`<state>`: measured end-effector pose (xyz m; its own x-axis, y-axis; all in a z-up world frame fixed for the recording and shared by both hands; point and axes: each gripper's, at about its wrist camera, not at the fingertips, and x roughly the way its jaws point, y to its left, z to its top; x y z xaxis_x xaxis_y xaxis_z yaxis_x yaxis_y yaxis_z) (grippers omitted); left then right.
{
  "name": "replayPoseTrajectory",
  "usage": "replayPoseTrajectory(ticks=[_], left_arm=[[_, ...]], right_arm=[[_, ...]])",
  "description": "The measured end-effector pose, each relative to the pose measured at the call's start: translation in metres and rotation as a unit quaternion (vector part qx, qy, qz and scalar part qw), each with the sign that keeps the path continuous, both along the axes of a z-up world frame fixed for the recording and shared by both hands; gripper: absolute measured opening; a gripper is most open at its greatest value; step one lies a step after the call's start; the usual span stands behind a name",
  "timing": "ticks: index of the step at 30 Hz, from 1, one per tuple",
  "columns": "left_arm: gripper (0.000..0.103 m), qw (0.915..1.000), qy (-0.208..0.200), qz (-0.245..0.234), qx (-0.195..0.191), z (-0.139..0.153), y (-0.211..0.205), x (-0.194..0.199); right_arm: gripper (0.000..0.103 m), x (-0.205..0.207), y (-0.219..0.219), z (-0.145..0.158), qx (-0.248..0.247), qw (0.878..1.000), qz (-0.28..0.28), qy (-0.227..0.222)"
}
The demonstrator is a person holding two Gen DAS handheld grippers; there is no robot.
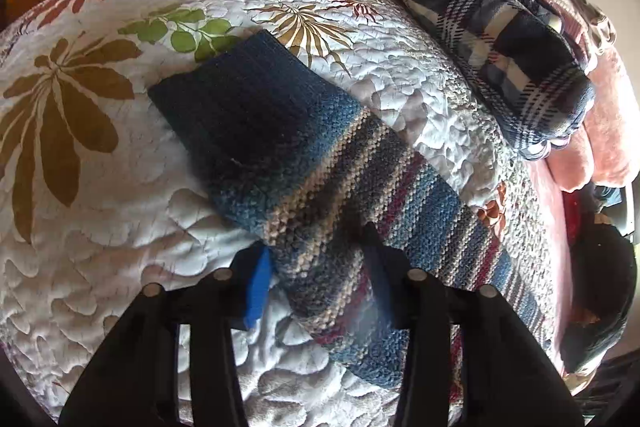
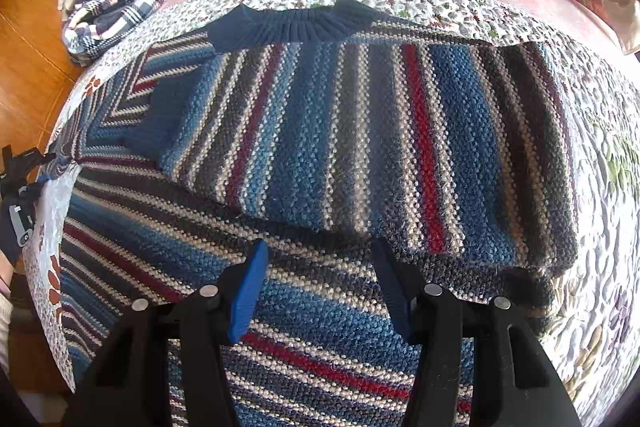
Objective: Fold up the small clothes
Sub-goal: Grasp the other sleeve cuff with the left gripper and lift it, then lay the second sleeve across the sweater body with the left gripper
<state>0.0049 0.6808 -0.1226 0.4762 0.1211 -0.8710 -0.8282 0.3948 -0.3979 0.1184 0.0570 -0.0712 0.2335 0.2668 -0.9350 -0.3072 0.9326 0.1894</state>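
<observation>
1. Left gripper [image 1: 320,267]: jaws apart, black fingers with blue pads [image 1: 258,287], tips angled down and forward, nothing clamped between them.
2. Right gripper [image 2: 322,273]: jaws spread wide, blue pads [image 2: 250,291] facing inward, pointed forward and down, nothing pinched.
3. Left edge of the right wrist view: black gripper body, partly cut off, with a bit of hand [image 2: 5,273] below it.
</observation>
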Motion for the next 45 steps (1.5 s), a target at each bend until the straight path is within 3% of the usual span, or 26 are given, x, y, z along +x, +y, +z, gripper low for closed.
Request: replayPoseTrajectory(ticks=[4, 11, 14, 21, 27, 36, 45], left_arm=[[0.014, 0.9999, -0.003, -0.007, 0.014, 0.008, -0.007, 0.001], [0.012, 0.9983, -0.033, -0.026, 0.041, 0.04, -0.03, 0.007], [0.012, 0.9954, -0.054, -0.056, 0.055, 0.061, -0.052, 0.014], [0.012, 0.9777, -0.104, -0.153, 0.1, 0.108, -0.133, 0.035], [0.012, 0.9603, -0.145, -0.217, 0.098, 0.126, -0.2, 0.06], [0.012, 0.9477, -0.18, -0.259, 0.051, 0.121, -0.283, 0.093], [0.012, 0.9422, -0.172, -0.287, 0.014, 0.083, -0.35, 0.115]], right_arm=[[0.055, -0.002, -0.007, -0.001, -0.001, 1.0, -0.004, 0.0], [0.055, -0.003, -0.022, 0.001, 0.011, 1.0, -0.017, 0.003], [0.056, -0.003, -0.027, 0.003, 0.019, 1.0, -0.022, 0.001], [0.057, -0.005, -0.033, 0.009, 0.03, 0.999, -0.026, -0.008], [0.061, -0.006, -0.041, 0.014, 0.034, 0.999, -0.029, -0.018], [0.061, -0.006, -0.051, 0.013, 0.039, 0.999, -0.029, -0.023], [0.061, -0.005, -0.055, 0.008, 0.045, 0.998, -0.029, -0.021]])
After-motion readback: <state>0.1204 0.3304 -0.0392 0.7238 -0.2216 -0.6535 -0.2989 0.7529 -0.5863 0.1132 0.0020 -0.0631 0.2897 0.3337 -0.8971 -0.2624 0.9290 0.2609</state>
